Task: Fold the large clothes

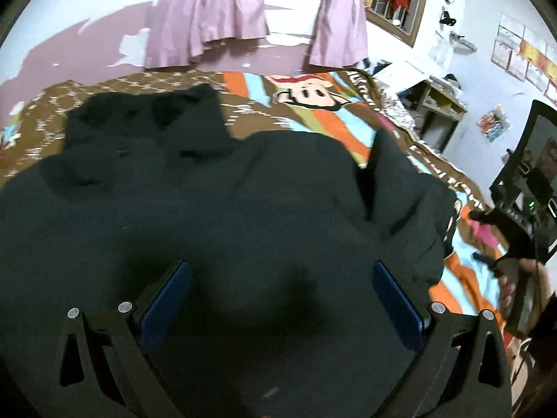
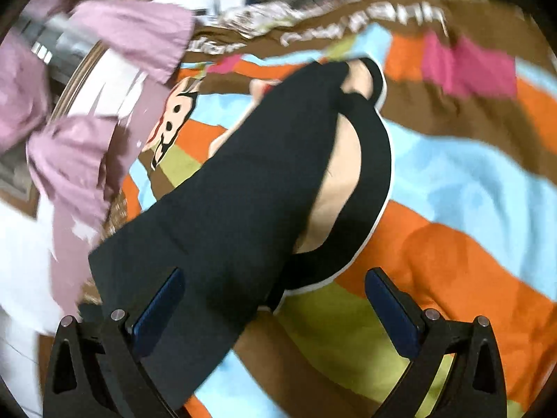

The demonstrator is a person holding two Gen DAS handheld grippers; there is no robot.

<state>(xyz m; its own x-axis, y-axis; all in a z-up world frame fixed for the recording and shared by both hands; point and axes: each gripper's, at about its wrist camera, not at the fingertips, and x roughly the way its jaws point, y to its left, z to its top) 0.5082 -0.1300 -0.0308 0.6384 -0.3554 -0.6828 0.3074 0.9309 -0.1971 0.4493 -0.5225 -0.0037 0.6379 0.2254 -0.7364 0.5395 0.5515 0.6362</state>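
1. On the bed: a dark garment (image 1: 216, 209) lies spread over a striped blanket (image 1: 351, 129) with a cartoon face (image 1: 308, 92) printed on it. It looks like a large jacket or coat, but the dark cloth hides most detail.
2. Left gripper (image 1: 278, 299): hovers over the near part of the garment, jaws wide, nothing between the blue pads (image 1: 167, 303).
3. Right gripper (image 2: 275, 306): jaws wide, holding nothing. One narrow part of the garment, likely a sleeve (image 2: 229, 191), runs under the left pad; the right pad stands over bare blanket (image 2: 470, 191).
4. Garment state: one flap (image 1: 393, 174) at the right side stands raised and creased; the upper part lies bunched in lumps. No clean folded edge shows.
5. Progress, as judged: early. The garment is laid out but not yet squared; sleeves and body remain to be folded in.
6. Surroundings: pink curtains (image 1: 209, 14) and a window behind the bed; a shelf (image 1: 438, 108) beside it.
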